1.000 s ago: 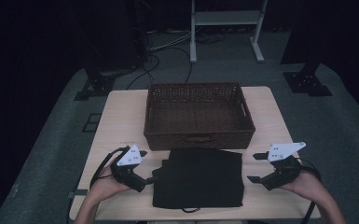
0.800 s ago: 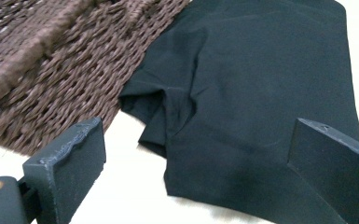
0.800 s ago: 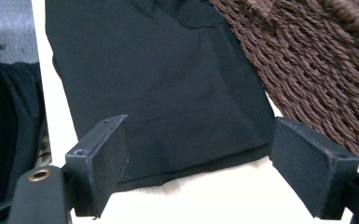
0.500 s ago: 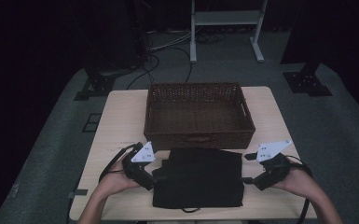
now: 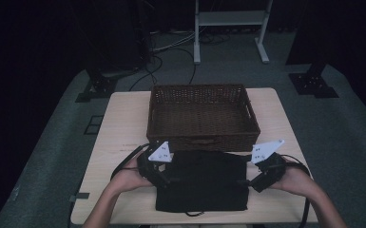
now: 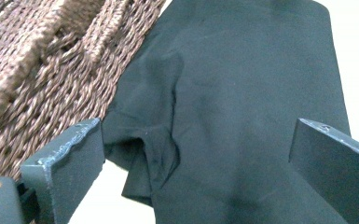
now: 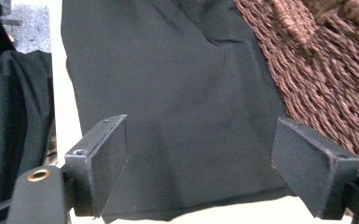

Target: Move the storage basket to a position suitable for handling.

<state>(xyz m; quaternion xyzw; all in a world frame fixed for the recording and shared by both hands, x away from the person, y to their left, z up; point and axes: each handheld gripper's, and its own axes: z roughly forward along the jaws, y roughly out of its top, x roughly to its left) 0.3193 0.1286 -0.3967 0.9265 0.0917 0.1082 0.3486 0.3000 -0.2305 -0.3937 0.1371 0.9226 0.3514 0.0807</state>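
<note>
Folded black cloth (image 5: 201,180) is laid flat on pale wooden bench (image 5: 123,123), against brown wicker basket (image 5: 202,116); left gripper (image 5: 164,179) and right gripper (image 5: 247,183) are held spread at its side edges.

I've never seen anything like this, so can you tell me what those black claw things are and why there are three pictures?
A person sits at a table holding a pinching tool in each hand: the left gripper and the right gripper. One picture comes from a camera high above. The other two come from small cameras riding on each tool, looking along its two black jaws. On the table lies a folded black cloth, and behind it stands a brown woven basket. Both tools are open at the cloth's two sides. Nothing is pinched yet.
</note>
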